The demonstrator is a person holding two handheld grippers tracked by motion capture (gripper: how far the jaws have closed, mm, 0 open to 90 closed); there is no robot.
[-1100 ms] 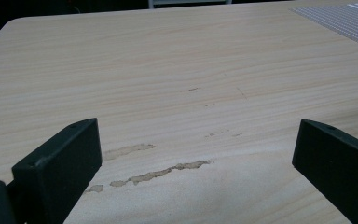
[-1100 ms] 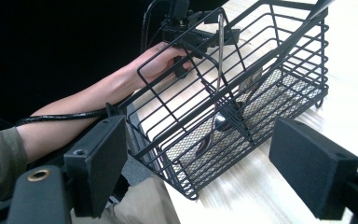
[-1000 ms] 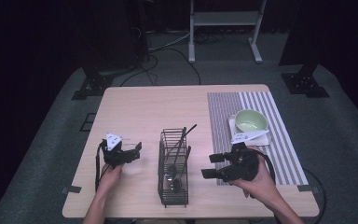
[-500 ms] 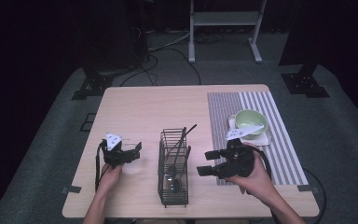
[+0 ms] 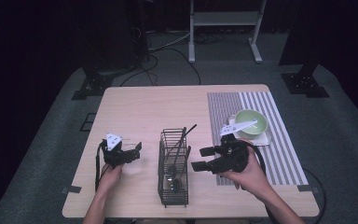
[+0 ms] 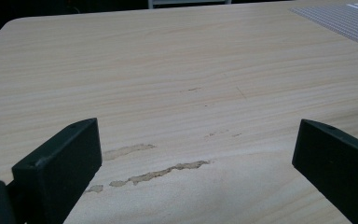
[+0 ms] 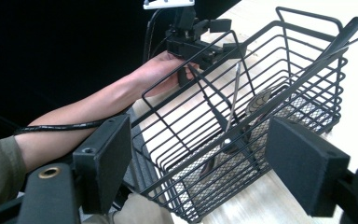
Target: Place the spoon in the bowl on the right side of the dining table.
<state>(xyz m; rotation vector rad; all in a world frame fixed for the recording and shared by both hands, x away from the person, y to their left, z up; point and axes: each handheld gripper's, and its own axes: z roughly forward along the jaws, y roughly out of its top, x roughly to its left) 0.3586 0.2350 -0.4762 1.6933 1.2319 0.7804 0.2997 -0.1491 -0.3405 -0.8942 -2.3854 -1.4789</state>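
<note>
A black wire basket (image 5: 173, 172) stands near the table's front edge, holding several utensils: a spoon (image 7: 257, 101) and dark-handled pieces (image 5: 186, 135) that lean out over the rim. My right gripper (image 5: 204, 158) is open just right of the basket and points at it. In the right gripper view the basket (image 7: 279, 70) sits beyond the spread jaws of that gripper (image 7: 200, 144), with nothing between them. My left gripper (image 5: 136, 151) is open to the left of the basket, low over bare wood, and its jaws (image 6: 196, 140) hold nothing.
A green bowl (image 5: 251, 122) rests on a white plate (image 5: 264, 137) on the striped placemat (image 5: 228, 105) at the right. The wooden table (image 5: 144, 112) has worn patches (image 6: 158, 172) in front of the left gripper. Dark floor and stand legs lie beyond.
My right gripper has moved left, closer to the basket's right side. The left gripper and the basket have stayed where they were.
</note>
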